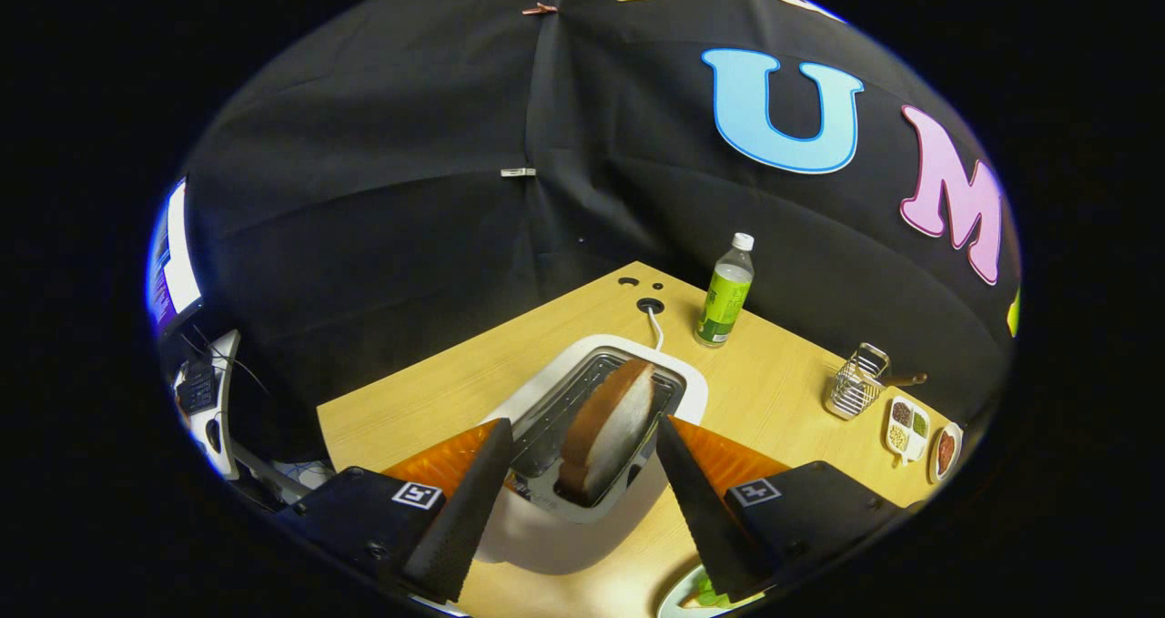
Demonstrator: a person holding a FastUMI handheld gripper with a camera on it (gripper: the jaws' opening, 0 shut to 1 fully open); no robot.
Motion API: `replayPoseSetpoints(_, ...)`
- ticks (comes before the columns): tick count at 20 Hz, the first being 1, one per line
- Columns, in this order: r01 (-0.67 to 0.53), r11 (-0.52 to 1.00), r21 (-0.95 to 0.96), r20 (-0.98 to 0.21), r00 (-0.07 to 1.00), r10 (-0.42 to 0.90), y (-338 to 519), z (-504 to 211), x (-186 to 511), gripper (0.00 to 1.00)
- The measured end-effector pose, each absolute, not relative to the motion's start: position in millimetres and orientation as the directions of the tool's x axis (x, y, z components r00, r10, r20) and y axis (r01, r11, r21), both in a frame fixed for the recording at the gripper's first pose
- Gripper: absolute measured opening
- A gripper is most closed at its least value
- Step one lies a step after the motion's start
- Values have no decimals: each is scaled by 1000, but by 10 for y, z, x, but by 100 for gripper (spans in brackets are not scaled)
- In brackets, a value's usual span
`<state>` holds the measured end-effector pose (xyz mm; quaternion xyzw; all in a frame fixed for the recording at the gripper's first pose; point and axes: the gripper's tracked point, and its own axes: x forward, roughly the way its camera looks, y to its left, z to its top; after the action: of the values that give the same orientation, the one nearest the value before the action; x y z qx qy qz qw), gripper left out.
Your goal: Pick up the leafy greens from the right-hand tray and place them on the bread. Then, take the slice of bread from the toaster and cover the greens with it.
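Pale wooden surface (783, 390) carried a white toaster with a grey metal slot (592, 436), cord running to a grommet behind it. The gripper (582, 509) hung above the toaster, fingers spread wide, one on either side of the slot, holding nothing. A brown-crusted bread slice (608, 427) stood tilted in the slot, between and just ahead of the fingers. A plate rim with green leaves (719, 597) showed beneath the right finger. Judged step: taking the toaster slice. Next move calls for lowering and closing on the slice's flat faces. Further off: green plastic bottle (725, 295), small wire basket (856, 383).
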<state>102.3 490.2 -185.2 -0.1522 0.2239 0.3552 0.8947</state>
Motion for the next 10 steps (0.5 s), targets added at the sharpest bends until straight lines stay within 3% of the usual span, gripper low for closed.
replayPoseSetpoints(4,-688,718,-102,-509,657,557,4964,-1915,1109,97)
replayPoseSetpoints(7,-690,718,-98,-505,656,561,5006,-1935,1106,72)
replayPoseSetpoints(9,-687,720,-101,-518,654,551,5010,-1975,1102,65)
replayPoseSetpoints(10,-683,723,-102,-527,654,543,4995,-1996,1097,55)
